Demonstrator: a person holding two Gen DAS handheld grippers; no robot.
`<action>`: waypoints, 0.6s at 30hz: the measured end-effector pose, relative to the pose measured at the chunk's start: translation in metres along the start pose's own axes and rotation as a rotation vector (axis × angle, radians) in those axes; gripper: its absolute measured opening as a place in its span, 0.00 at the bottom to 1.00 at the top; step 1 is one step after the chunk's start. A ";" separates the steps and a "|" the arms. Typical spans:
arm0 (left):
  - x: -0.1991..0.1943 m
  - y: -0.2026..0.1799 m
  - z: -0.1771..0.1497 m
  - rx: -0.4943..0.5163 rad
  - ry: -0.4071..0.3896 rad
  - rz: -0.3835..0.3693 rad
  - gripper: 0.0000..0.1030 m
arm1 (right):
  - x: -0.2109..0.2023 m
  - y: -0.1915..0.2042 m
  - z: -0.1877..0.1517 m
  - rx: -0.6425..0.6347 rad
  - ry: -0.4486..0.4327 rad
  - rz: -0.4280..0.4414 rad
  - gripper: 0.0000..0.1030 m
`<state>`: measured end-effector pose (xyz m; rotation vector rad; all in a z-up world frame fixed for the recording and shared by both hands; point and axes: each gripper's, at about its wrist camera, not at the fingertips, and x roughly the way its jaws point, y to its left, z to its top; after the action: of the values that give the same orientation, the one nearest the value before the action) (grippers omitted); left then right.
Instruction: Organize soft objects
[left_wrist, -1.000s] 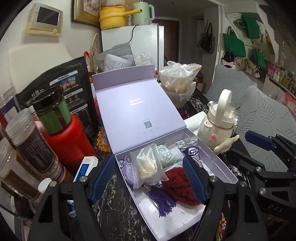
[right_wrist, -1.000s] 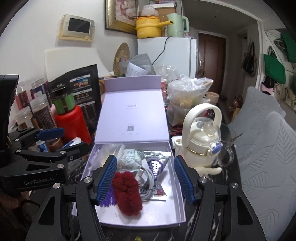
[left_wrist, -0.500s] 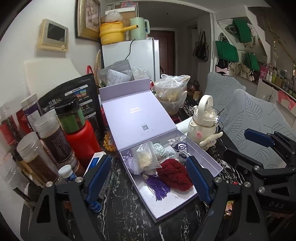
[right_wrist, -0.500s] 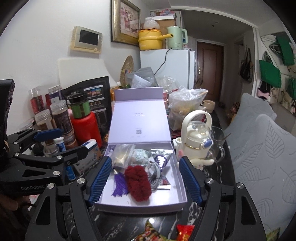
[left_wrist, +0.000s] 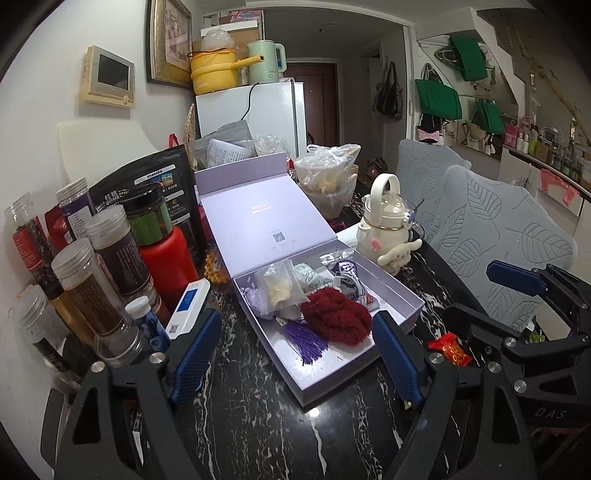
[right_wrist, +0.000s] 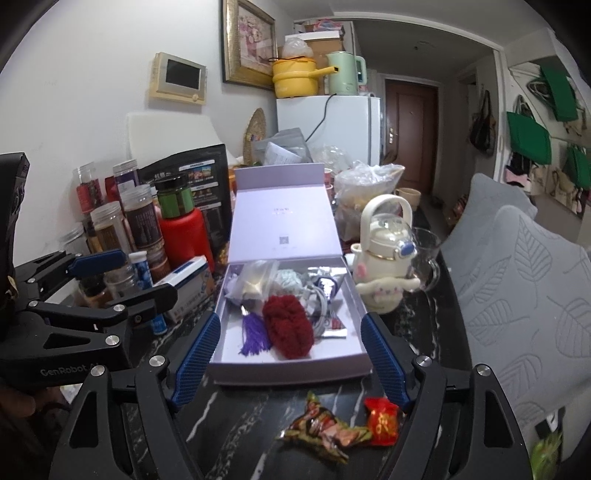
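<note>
The fuzzy dark-red yarn bundle (left_wrist: 336, 320) lies inside my open lilac cardboard gift box (left_wrist: 402, 295), toward the box's near edge. Touching the bundle's left side is a purple thread tassel (left_wrist: 306, 339), also in the box. Behind the tassel, further into the box, sits a clear plastic pouch with something pale yellow in it (left_wrist: 279, 288), and beside that, toward the hinge, a small pale-green printed packet (left_wrist: 306, 272). To the right of the bundle, in the right wrist view, I can see a tangle of white cord and foil wrappers (right_wrist: 325, 306); what each piece is I cannot tell. The box's lid (left_wrist: 266, 218) stands tilted back behind the tray.

My left tool (left_wrist: 297, 356) is released, its blue pads spread wide with nothing between them but the near corner of the box, which they do not touch; its jaws have just been opening. My right tool (right_wrist: 290, 356) is released as well, pads standing outside the box's two near corners, clear of its walls, and its jaws too have just been opening.

The box rests on a black marble-veined tabletop (left_wrist: 258, 424). Right of the box stands a cream kettle-shaped bottle with a plush figure (left_wrist: 388, 229). Left of the box stands a red jar with a green-banded black lid (left_wrist: 162, 251) among other spice jars. In front of the box lie a red sweet wrapper (right_wrist: 382, 421) and a green-brown one (right_wrist: 321, 430).
</note>
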<state>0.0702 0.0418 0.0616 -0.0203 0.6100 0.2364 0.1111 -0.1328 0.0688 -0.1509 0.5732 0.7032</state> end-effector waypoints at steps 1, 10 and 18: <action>-0.001 -0.001 -0.003 0.000 0.002 -0.003 0.81 | -0.002 0.001 -0.003 0.001 0.003 -0.005 0.77; -0.015 -0.010 -0.029 -0.006 0.003 -0.051 0.81 | -0.022 -0.001 -0.031 0.033 0.029 -0.036 0.78; -0.020 -0.021 -0.048 0.005 0.019 -0.081 0.81 | -0.032 -0.006 -0.059 0.064 0.068 -0.063 0.78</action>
<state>0.0321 0.0127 0.0320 -0.0424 0.6271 0.1568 0.0693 -0.1738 0.0366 -0.1331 0.6531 0.6192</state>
